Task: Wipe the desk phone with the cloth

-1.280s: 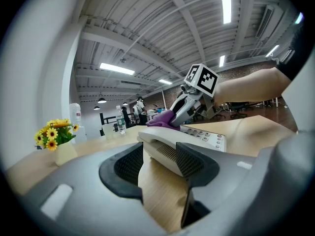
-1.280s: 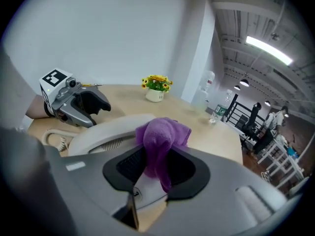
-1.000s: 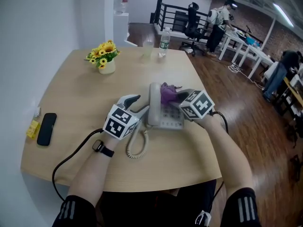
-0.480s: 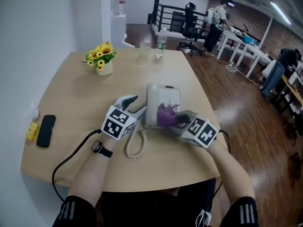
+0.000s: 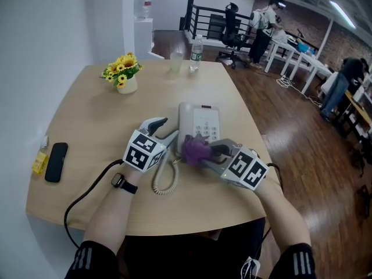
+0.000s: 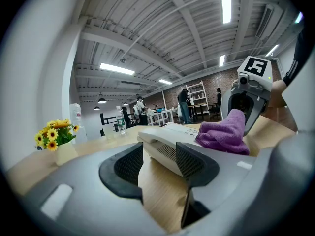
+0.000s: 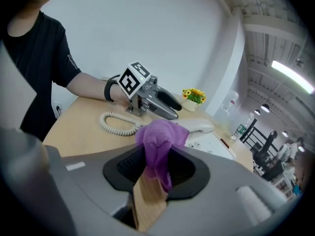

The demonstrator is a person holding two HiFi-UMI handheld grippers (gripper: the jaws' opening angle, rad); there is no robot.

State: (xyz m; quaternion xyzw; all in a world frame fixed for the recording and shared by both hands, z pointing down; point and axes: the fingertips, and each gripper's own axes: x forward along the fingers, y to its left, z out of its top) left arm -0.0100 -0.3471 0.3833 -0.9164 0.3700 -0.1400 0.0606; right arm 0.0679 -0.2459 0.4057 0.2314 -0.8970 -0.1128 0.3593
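Right gripper [image 5: 208, 154]: jaws closed on the purple cloth [image 5: 196, 149], a bunched fold pinched between the pads and the rest bulging out beyond the tips
Purple cloth: pressed on the near end of the desk phone [image 5: 200, 122], at its front edge beside the lower end of the handset [image 5: 185, 128]
Left gripper [image 6: 158, 163]: jaws apart and gripping nothing; the near corner of the phone shows through the gap, and in the head view the gripper lies just beside the phone's left side
Desk phone: light grey, flat on the wooden table [image 5: 87, 121] near the middle, handset resting in its cradle along the left side, keypad bare beyond the cloth
Coiled cord [image 5: 165, 180]: looped on the table in front of the phone, between the two grippers
Left wrist: a black watch [image 5: 121, 181] on it
Far left of table: a black mobile phone [image 5: 56, 160] next to a small yellow item [image 5: 39, 159], well apart from the desk phone
Far side of table: a white vase of sunflowers [image 5: 122, 74], a glass [image 5: 175, 61] and a water bottle [image 5: 195, 52]
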